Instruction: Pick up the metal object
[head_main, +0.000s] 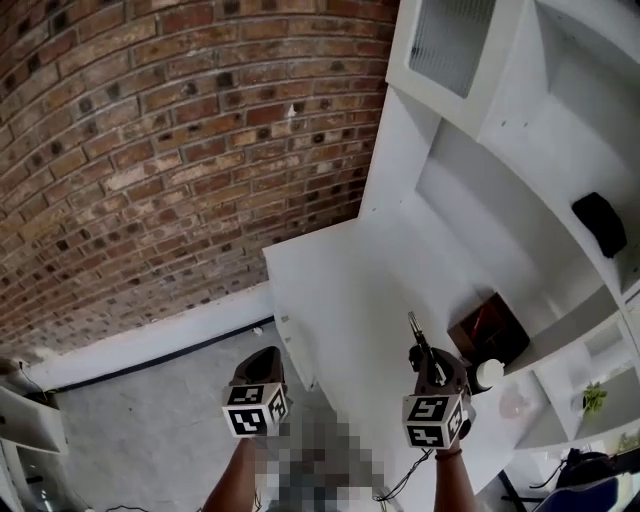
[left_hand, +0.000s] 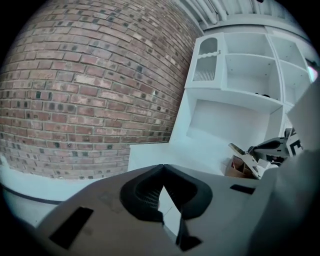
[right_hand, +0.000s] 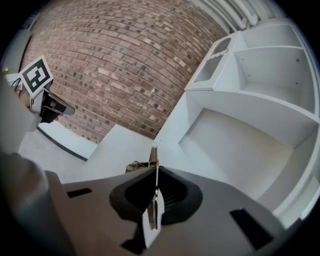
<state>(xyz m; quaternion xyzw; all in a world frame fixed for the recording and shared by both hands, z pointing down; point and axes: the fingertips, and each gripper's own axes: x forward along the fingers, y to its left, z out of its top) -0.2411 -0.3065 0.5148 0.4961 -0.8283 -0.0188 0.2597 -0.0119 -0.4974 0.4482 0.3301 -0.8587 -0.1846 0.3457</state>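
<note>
1. The right tongs (right_hand: 155, 175) are pinching the metal object (right_hand: 153, 156), a thin strip poking out past their tips.
2. The left tongs (left_hand: 162, 170) are pressing together on nothing, hovering beside the right pair.
3. The white bench (head_main: 340, 300) is lying beneath both; the pick-up seems nearly done, needing only a firm, steady lift.
4. A brown box (head_main: 490, 325) is sitting just right of the right tongs.

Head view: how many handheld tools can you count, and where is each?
2. The left tool is lower left, over the floor beside the white table; the right tool is over the table, shut on the metal object.
</note>
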